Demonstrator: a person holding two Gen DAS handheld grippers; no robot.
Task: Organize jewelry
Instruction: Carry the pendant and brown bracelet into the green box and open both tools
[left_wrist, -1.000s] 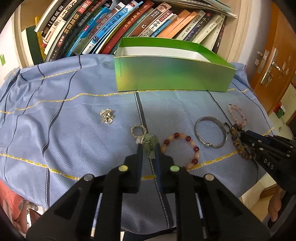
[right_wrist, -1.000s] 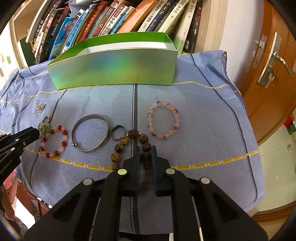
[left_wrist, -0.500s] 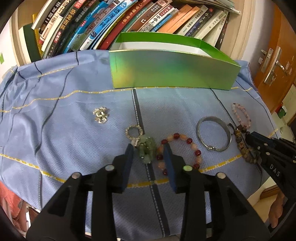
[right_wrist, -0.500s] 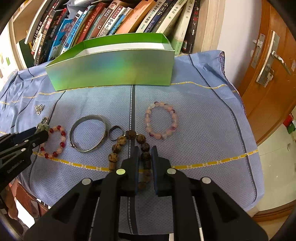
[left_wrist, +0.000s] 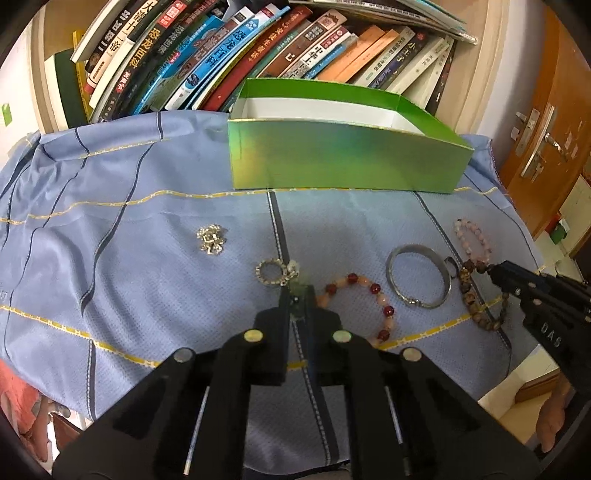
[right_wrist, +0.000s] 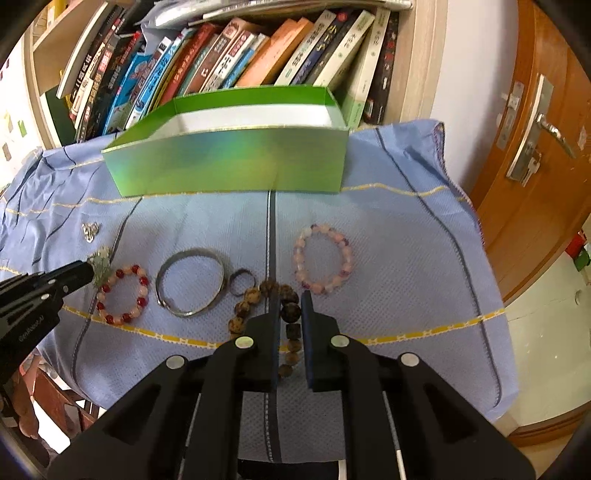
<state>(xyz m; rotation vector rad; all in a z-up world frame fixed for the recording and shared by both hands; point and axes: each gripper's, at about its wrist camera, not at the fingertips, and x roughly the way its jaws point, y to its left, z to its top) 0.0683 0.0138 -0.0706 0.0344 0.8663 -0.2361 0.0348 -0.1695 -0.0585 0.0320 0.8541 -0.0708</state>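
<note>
Left claw has re-closed since half a second ago, now pinching the jade pendant.
Pendant sits left of the red-bead bracelet, in front of green box; right claw stays narrow, gripping wooden-bead bracelet.

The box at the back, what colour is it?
Shiny green box, white inside; clearest in the right wrist view.

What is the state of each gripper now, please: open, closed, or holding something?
Left gripper: closed on the green pendant.
Right gripper: closed on the brown bead bracelet, which lies on the blue cloth.
</note>
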